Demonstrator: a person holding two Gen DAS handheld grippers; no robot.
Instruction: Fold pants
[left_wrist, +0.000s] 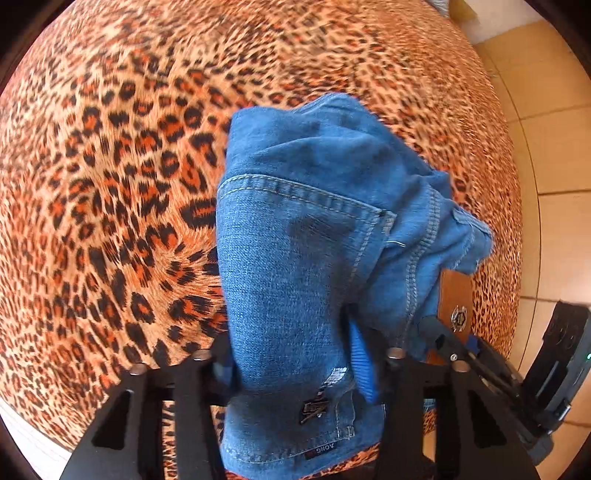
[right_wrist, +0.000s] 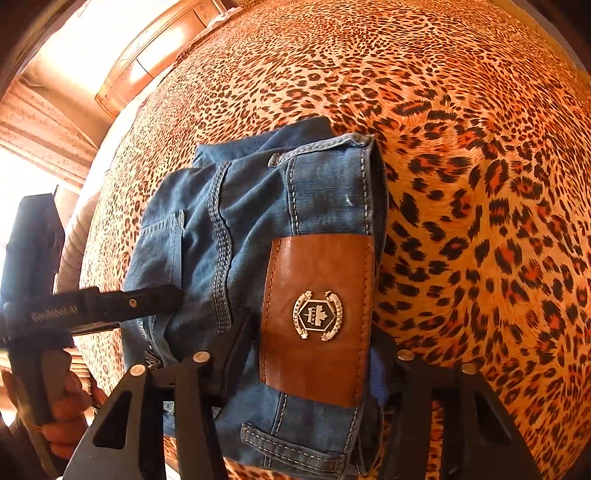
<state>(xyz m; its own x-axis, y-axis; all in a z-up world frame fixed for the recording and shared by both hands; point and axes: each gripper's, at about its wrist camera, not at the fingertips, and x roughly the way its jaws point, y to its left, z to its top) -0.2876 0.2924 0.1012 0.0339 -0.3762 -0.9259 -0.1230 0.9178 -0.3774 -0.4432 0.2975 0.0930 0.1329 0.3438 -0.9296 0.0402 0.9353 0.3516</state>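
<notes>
The blue denim pants (left_wrist: 306, 236) hang bunched above the leopard-print bed cover (left_wrist: 110, 184). My left gripper (left_wrist: 295, 373) is shut on the pocket side of the pants. My right gripper (right_wrist: 306, 362) is shut on the waistband at the brown leather patch (right_wrist: 317, 314) of the pants (right_wrist: 229, 221). The right gripper (left_wrist: 447, 343) also shows at the lower right of the left wrist view, by the same patch (left_wrist: 456, 295). The left gripper (right_wrist: 162, 295) reaches into the denim from the left in the right wrist view. The fingertips are hidden by cloth.
The leopard cover (right_wrist: 480, 184) fills most of both views. Tiled floor (left_wrist: 554, 155) lies to the right of the bed. A wooden headboard or furniture piece (right_wrist: 155, 55) stands at the far left. My hand (right_wrist: 62, 406) holds the left gripper.
</notes>
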